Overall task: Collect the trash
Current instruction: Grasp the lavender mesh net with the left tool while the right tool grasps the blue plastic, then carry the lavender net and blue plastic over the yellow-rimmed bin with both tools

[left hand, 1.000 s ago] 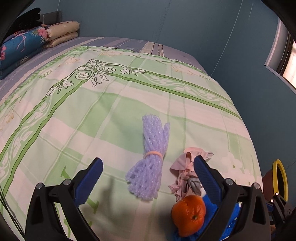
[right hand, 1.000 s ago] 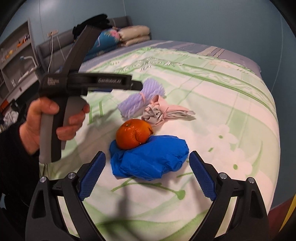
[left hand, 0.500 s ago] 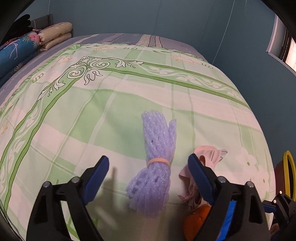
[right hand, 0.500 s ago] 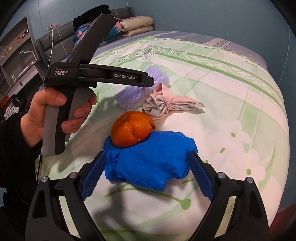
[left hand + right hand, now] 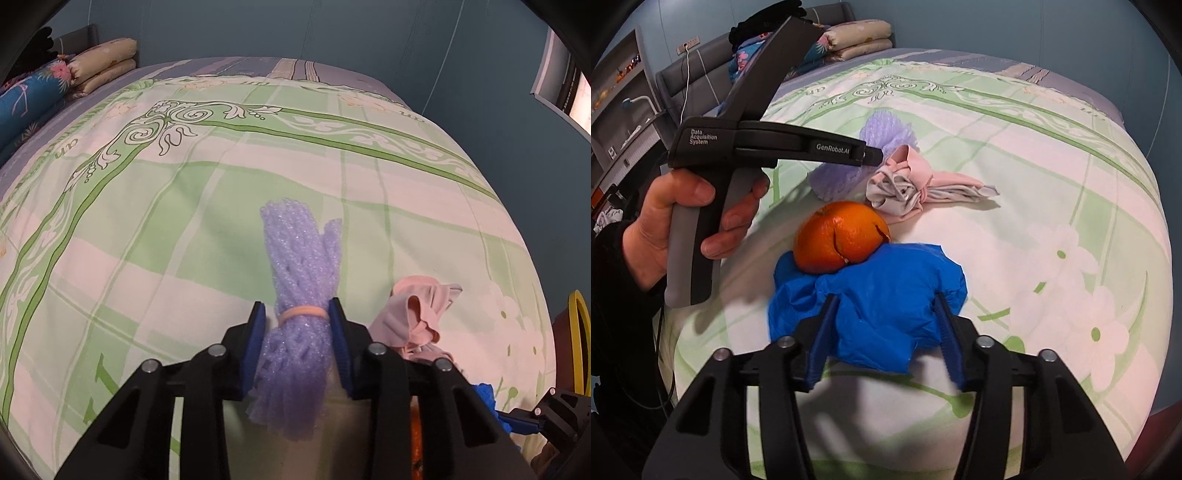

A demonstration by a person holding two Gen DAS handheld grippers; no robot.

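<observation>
Purple foam netting [image 5: 301, 295]: a bundle of mesh sleeves bound at the waist by a peach rubber band [image 5: 303, 312], lying lengthwise on the bed; we see it between our left fingers.
Left gripper [image 5: 297, 314]: our jaws are closing, and the blue pads sit against both sides of the netting right at the band, so we read it as clamped on the bundle.
Blue plastic wrap [image 5: 871, 299]: a crumpled sheet near the foot of the bed, directly ahead of our right wrist camera.
Right gripper [image 5: 884, 299]: jaws closing, both blue pads pressed into the sides of the blue wrap, which bulges up between them.
Orange [image 5: 842, 236]: resting on the far edge of the blue wrap, touching it; a split shows in its peel.
Pink cloth [image 5: 908, 182]: a knotted, crumpled piece just beyond the orange, beside the purple netting, with a tail trailing to the right.
Hand [image 5: 665, 225]: it grips the grey handle of our left tool at the left of the right wrist view, in a dark sleeve.
Bedspread [image 5: 184, 229]: green and cream check with a scrolled border; all the trash lies on it.
Pillows [image 5: 103, 62]: folded and stacked at the far left, by the headboard.
Yellow ring [image 5: 580, 339]: at the right edge, off the bed; we cannot tell what it belongs to.
</observation>
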